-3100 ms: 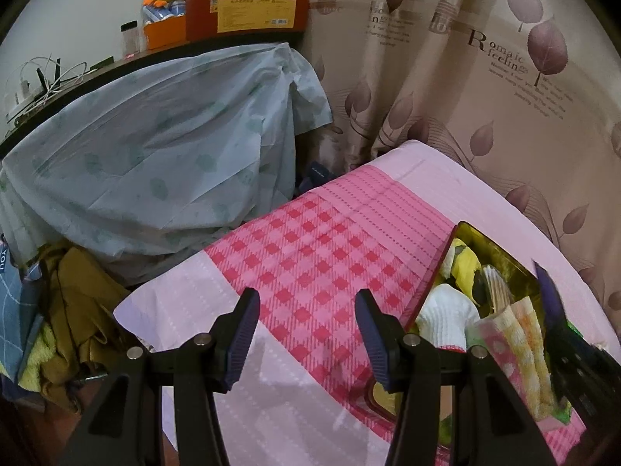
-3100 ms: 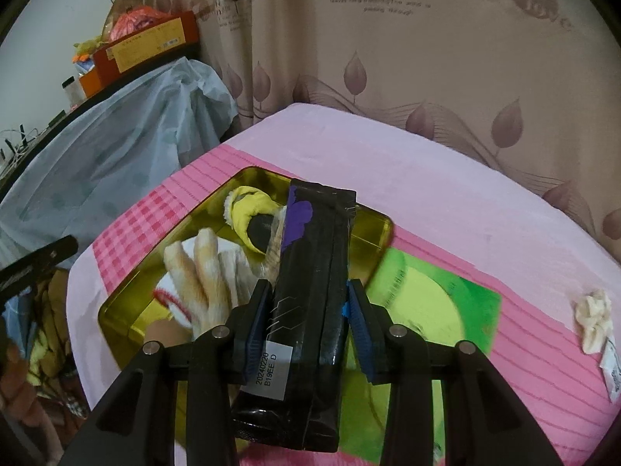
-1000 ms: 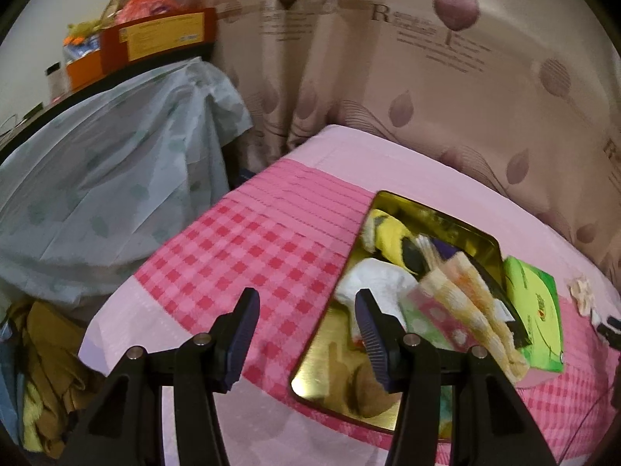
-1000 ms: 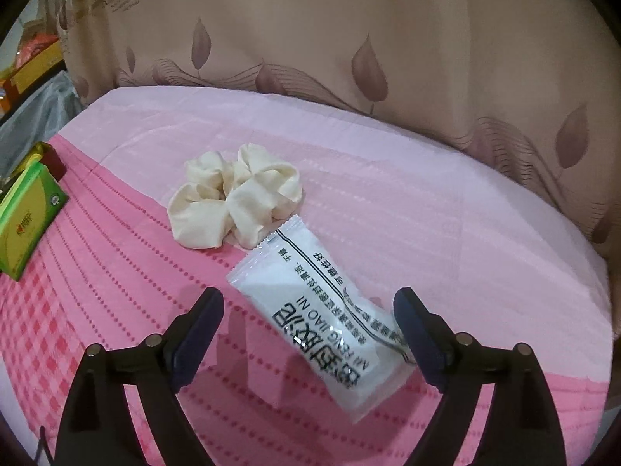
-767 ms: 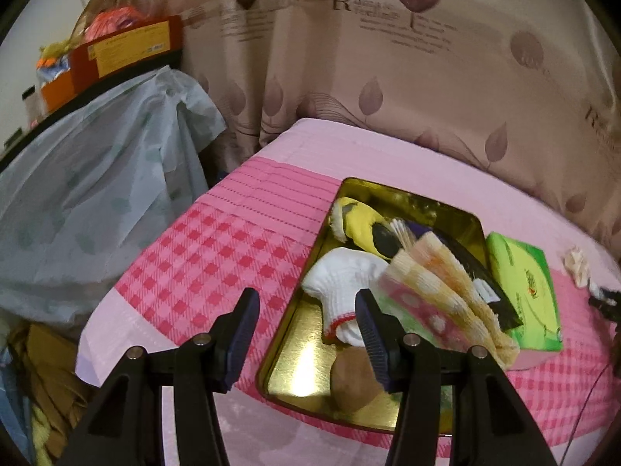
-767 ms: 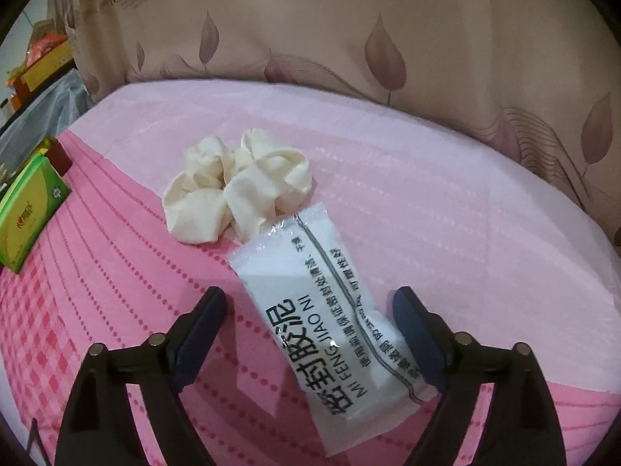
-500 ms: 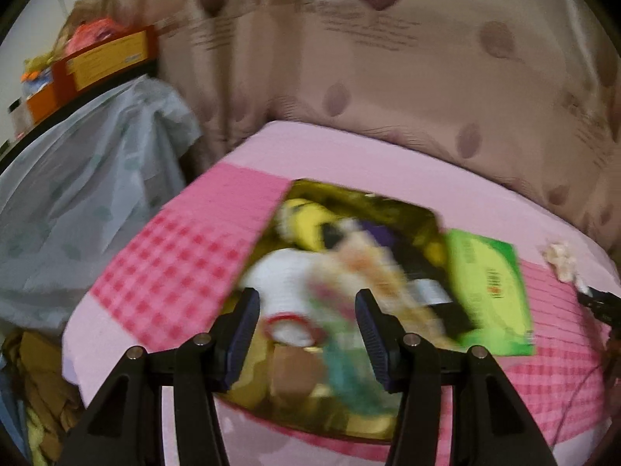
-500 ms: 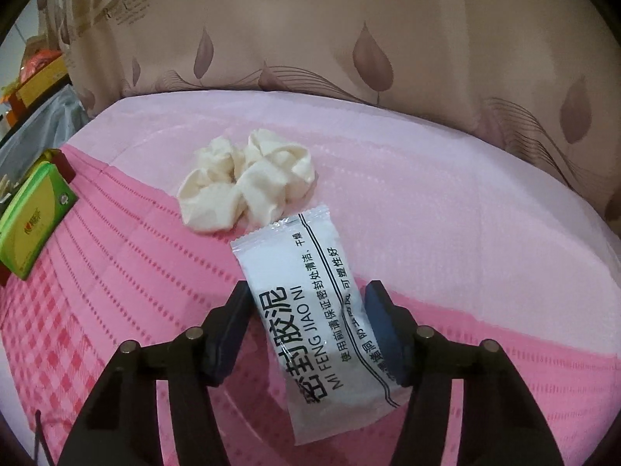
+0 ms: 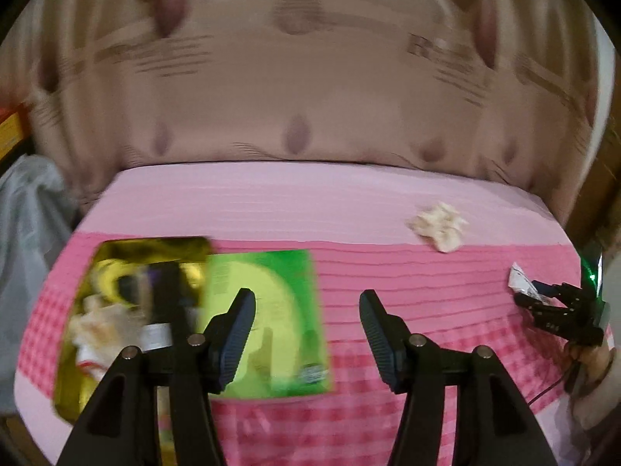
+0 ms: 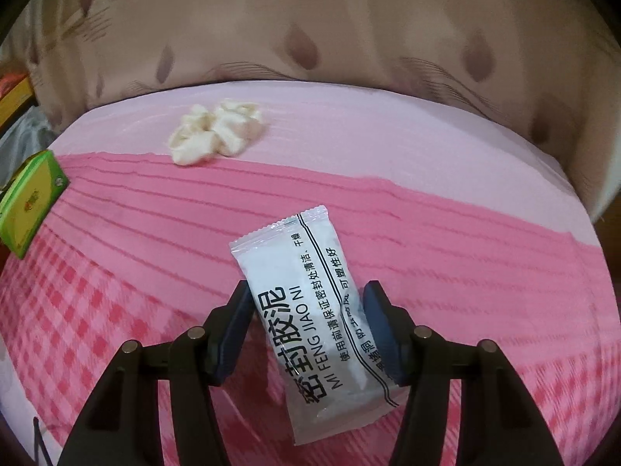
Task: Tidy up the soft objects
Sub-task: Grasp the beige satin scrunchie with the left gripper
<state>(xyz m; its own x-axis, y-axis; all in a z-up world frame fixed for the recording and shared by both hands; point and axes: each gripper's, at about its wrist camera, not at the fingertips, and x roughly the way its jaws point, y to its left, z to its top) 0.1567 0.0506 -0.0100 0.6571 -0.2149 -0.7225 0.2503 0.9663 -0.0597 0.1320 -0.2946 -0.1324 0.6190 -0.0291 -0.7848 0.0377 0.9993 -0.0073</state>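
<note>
The right gripper (image 10: 306,322) is clenched on a white packet (image 10: 310,318) with black printed lettering; both pads press against its long sides, and the packet runs slantwise between them, its sealed upper end sticking out ahead of the jaws and its lower end reaching back toward the gripper body. The packet lies over the pink bedcover (image 10: 427,233), whose near part is checked and whose far part is striped and then plain pale pink. Well ahead of these jaws and to their left, a cream scrunchie (image 10: 217,134) sits on the pale band of the cover. Far off to the left of the jaws, at the edge of the view, lies a green pack (image 10: 31,202).

The left gripper (image 9: 306,334) holds nothing: its jaws are opening and stand wide, with only bedcover (image 9: 341,291) between them. The view from it is blurred. The green pack (image 9: 271,322) lies flat just behind and under the left finger, touching or overlapping the right edge of a gold tray (image 9: 112,256) farther to the left. The tray holds several soft things: something yellow, something dark and something white, too smeared to name. Ahead of the jaws and to their right lies the scrunchie (image 9: 438,225). Far to the right, the other gripper shows at the edge of the view with the white packet (image 9: 522,283) in it and a hand (image 9: 594,361) behind it.

A brown leaf-patterned curtain (image 9: 310,77) hangs behind the bed.
</note>
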